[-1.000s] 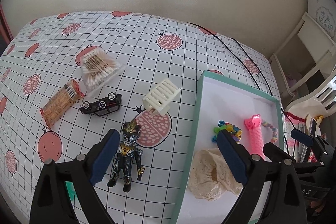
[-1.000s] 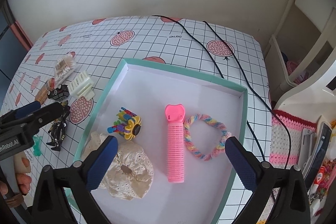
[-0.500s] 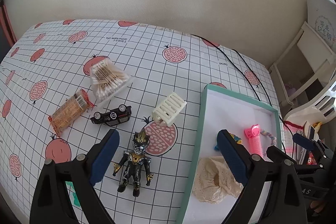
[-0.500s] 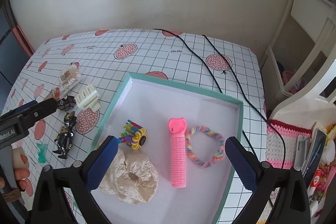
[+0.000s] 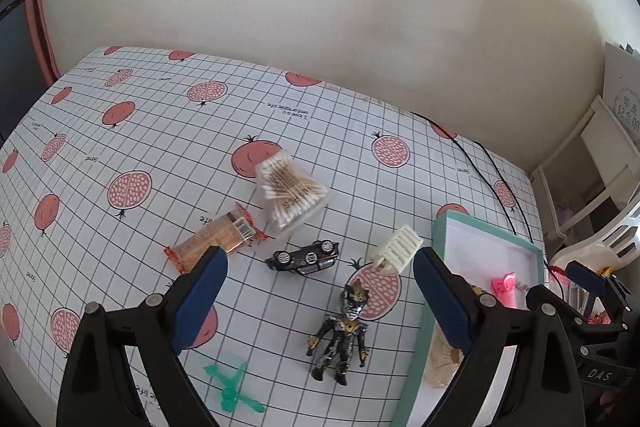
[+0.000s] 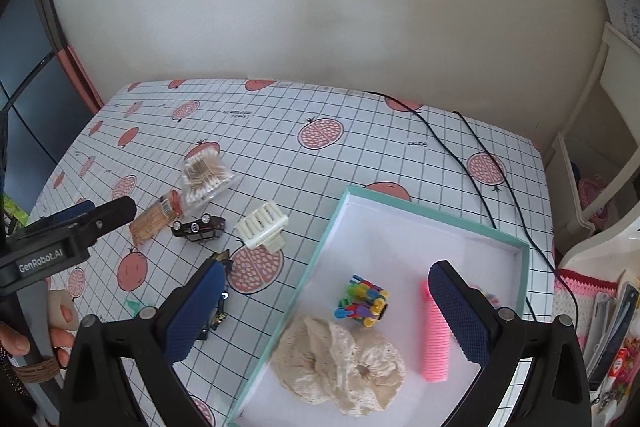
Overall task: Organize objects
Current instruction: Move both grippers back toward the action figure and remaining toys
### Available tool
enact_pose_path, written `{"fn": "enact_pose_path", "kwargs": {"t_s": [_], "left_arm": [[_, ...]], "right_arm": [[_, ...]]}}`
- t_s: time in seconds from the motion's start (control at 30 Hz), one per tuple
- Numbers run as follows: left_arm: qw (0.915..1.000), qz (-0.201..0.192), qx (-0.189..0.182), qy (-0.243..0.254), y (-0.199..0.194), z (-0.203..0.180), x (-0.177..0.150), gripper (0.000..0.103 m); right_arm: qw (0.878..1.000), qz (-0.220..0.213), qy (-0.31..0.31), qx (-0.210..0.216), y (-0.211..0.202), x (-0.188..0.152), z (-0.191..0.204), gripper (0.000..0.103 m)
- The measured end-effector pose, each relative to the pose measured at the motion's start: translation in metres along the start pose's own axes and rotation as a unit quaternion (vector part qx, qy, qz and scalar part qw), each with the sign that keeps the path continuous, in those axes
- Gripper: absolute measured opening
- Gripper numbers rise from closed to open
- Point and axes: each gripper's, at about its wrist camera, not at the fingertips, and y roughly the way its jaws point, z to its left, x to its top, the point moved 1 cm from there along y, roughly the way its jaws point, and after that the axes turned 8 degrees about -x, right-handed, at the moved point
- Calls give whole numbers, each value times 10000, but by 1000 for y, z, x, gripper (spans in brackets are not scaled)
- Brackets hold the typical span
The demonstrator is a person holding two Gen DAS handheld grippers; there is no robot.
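We see a teal-rimmed box (image 6: 436, 217) with a white floor on the right of the table (image 5: 160, 155), which wears a grid cloth printed with pomegranates. Inside the box lie a cream scrunchie (image 6: 340, 363), a bright block toy (image 6: 362, 301), a pink roller (image 6: 434, 339) and, mostly hidden behind our right finger, a pastel loop. Left of the box, loose on the cloth, are a cream hair claw (image 5: 396, 253) just beside the rim, a black toy car (image 5: 306, 257) on its roof, a dark figure (image 5: 342, 331) lying on its back, a pack of cotton swabs (image 5: 290, 193), a wrapped snack (image 5: 212, 241) and a small green plastic piece (image 5: 234, 387).

Our left gripper (image 5: 320, 299) hangs above the loose toys, jaws spread wide and empty, the figure and car lying between the fingers in its view. Our right gripper (image 6: 326, 311) hangs over the box's near-left edge, jaws likewise spread, holding nothing. A hand (image 6: 44, 327) grips the left tool's handle at the right view's left edge. Two black cables (image 6: 476, 163) run across the table beyond the box.
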Motion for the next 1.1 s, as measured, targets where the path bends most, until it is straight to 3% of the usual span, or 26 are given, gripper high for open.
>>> {"fn": "enact_pose_path", "kwargs": {"t_s": [0.23, 0.53, 1.1], "left_arm": [[9987, 316, 341, -212, 2, 40, -6, 94], [9930, 763, 474, -772, 11, 84, -24, 94], [9796, 1862, 550, -513, 53, 93, -72, 94]], "right_arm": [[9995, 295, -34, 116, 19, 3, 39, 103], [9974, 690, -126, 168, 49, 1, 79, 103], [9878, 1555, -108, 41, 100, -22, 104, 102]]}}
